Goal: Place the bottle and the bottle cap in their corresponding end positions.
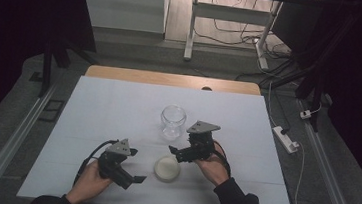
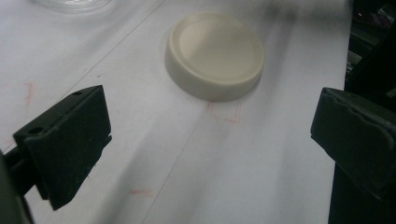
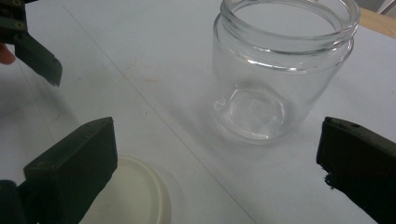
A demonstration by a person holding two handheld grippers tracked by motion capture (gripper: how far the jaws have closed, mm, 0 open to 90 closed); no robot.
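An empty clear glass jar (image 1: 173, 121) (image 3: 280, 70) stands upright, without a lid, in the middle of the white sheet (image 1: 118, 111). Its round cream lid (image 1: 167, 168) (image 2: 215, 53) (image 3: 135, 196) lies flat on the sheet nearer to me. My left gripper (image 1: 136, 166) (image 2: 210, 140) is open just left of the lid, pointing at it with empty jaws. My right gripper (image 1: 176, 154) (image 3: 215, 168) is open above and right of the lid, with the jar ahead of its jaws and nothing between them. One jaw of the left gripper (image 3: 32, 46) shows at the upper left of the right gripper view.
The wooden table edge (image 1: 171, 79) runs along the far side of the sheet. On the floor to the right lie a white power strip (image 1: 286, 139) and cables. A desk frame (image 1: 192, 28) stands beyond the table. Bare sheet stretches left and right of the jar.
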